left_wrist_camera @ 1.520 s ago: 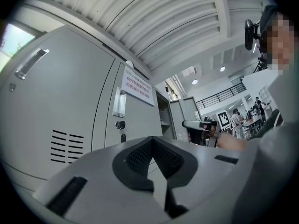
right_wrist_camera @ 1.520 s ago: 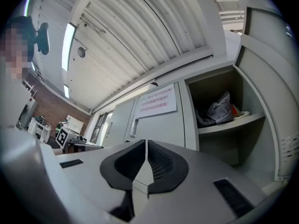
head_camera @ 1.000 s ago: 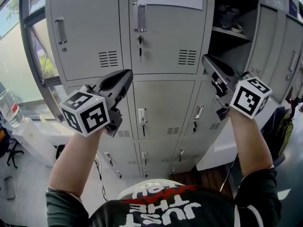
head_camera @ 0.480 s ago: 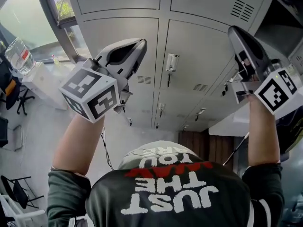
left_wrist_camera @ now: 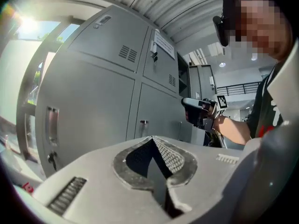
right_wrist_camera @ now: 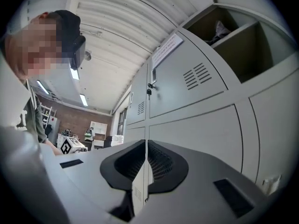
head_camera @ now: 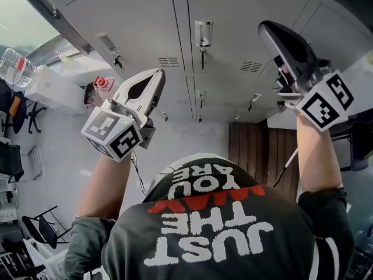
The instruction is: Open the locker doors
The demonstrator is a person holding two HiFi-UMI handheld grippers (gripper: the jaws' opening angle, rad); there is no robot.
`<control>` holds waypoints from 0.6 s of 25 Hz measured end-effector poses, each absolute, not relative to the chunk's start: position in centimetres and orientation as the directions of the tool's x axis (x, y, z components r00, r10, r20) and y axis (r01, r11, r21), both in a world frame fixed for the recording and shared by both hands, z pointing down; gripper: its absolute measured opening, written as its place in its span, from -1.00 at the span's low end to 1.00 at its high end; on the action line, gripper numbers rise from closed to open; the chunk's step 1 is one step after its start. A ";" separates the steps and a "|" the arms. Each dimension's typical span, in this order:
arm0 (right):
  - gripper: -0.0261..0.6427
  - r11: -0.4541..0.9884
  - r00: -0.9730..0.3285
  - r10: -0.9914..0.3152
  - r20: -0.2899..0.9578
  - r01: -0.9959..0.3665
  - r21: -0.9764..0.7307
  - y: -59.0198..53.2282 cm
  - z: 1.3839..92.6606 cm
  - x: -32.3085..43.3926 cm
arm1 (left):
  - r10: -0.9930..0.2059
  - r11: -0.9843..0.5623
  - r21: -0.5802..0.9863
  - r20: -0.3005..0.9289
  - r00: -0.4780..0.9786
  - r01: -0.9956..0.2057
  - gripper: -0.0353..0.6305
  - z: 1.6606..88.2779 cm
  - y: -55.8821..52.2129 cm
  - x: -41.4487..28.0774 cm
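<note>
The grey metal locker doors (head_camera: 140,22) before us fill the top of the head view, and those facing us are closed. We hold our white left gripper (head_camera: 156,77) and black right gripper (head_camera: 267,29) up near them. Both have their jaws pressed together on nothing.

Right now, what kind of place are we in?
Likely a workplace locker area: a bank of grey metal lockers, a paper notice on one door, a chair off to the side.
</note>
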State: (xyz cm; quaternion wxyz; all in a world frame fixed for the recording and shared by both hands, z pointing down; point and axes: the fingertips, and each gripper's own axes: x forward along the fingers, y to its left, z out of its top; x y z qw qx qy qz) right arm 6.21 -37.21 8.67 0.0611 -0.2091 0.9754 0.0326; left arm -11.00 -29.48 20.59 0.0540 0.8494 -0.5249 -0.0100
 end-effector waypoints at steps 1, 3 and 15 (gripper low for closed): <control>-0.80 0.911 -0.905 -0.406 -0.130 -0.412 0.027 -37.5 9.7 6.8 | -0.890 -0.444 0.130 0.047 0.453 -0.887 -0.88 21.8 -29.7 -10.3; -0.80 0.910 -0.903 -0.411 -0.124 -0.414 -0.002 -38.1 11.7 8.1 | -0.891 -0.434 0.166 0.064 0.449 -0.886 -0.88 24.0 -30.0 -9.1; -0.80 0.912 -0.915 -0.401 -0.037 -0.395 -0.108 -39.1 23.0 17.0 | -0.908 -0.287 0.199 0.255 0.332 -0.937 -0.88 35.3 -29.2 -2.5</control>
